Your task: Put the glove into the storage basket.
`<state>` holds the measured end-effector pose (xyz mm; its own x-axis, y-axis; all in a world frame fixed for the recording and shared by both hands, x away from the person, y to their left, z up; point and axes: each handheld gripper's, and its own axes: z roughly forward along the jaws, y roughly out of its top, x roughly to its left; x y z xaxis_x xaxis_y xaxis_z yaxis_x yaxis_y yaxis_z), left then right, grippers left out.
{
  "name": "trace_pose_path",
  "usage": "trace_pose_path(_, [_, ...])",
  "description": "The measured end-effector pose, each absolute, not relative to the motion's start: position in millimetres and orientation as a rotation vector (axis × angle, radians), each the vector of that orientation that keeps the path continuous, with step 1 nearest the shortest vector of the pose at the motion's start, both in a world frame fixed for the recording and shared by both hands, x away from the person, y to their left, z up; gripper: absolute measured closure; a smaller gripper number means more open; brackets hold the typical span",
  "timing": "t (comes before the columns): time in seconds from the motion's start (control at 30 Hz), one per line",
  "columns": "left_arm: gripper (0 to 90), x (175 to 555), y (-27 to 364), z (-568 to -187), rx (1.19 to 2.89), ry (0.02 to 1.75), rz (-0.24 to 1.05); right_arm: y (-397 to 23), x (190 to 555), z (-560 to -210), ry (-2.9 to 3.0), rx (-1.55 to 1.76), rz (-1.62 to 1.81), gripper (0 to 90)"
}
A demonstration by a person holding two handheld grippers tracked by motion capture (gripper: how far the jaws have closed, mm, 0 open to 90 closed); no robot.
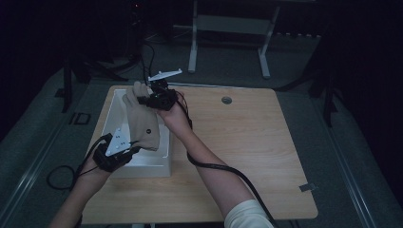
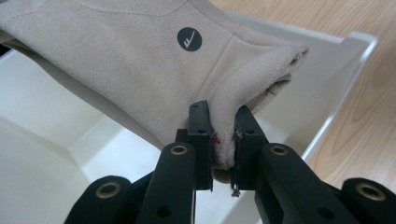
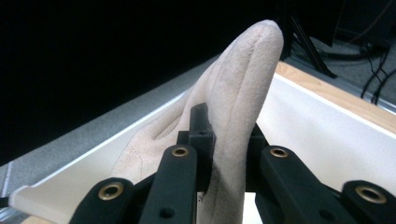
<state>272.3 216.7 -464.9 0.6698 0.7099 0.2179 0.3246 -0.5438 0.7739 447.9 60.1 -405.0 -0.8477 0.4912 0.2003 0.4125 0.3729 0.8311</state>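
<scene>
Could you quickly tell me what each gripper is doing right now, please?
Left gripper: shut on the near edge of the beige glove, over the white bin.
Right gripper: shut on the glove's far end.

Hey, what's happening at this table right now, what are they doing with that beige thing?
A person is holding a beige suede-like glove up over a white bin at the left side of a wooden table. The left gripper is clamped on the glove's cuff end, near a round dark logo. The right gripper is pinching the finger end, farther from the person. The glove hangs stretched between the two, above the bin, not resting in it.
</scene>
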Motion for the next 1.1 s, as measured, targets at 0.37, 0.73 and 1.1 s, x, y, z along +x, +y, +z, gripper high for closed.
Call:
trace_pose_path(0.37, [80.9, 276, 210, -494, 2.218, 0.861, 0.620, 67, 454, -442, 2.625, 0.893, 1.360, 81.1])
trace_pose_path(0.73, [79.9, 286, 204, -506, 2.226, 0.918, 0.592, 77, 461, -449, 2.688, 0.933, 1.198, 80.5])
trace_pose_path(1.1, [48.2, 293, 210, -513, 2.219, 1.020, 0.527, 71, 470, -446, 2.670, 0.990, 1.126, 46.8])
